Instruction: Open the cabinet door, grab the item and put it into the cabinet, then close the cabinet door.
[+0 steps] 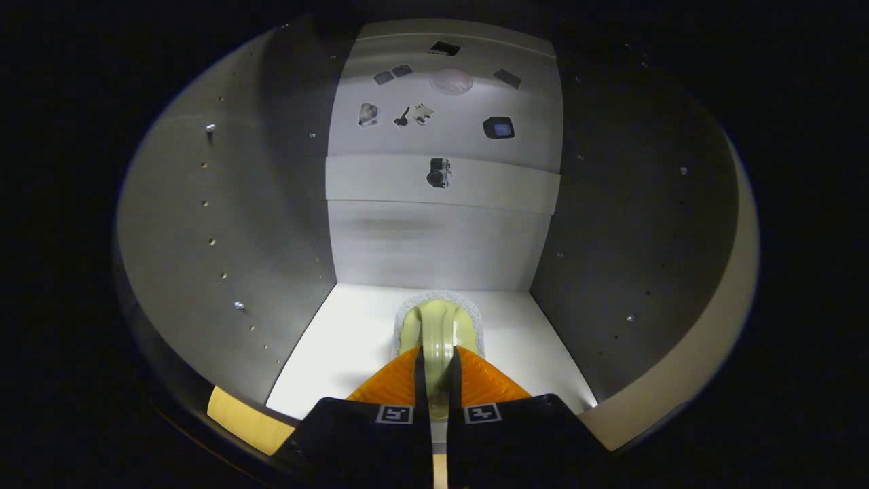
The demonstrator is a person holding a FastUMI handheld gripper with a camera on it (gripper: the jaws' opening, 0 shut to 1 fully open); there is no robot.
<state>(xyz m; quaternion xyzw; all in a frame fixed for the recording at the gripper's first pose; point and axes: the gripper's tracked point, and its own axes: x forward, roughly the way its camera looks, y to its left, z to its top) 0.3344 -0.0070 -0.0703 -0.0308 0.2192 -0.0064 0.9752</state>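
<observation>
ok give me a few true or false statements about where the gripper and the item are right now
1. The gripper is shut on the pale green brush. True.
2. The brush is outside the cabinet. False: it is inside, over the white cabinet floor.
3. The brush's white bristle pad sits beyond the fingers. True.
4. The brush touches the back wall. False: bare floor lies between them.
5. Rows of small holes run down the left side wall. True.

The item's handle (438, 329) is looking like glossy, smooth plastic, its scrubbing pad (475, 319) rough and fibrous at two o'clock of it; the cabinet's (224, 224) matt walls are appearing smooth laminate.
</observation>
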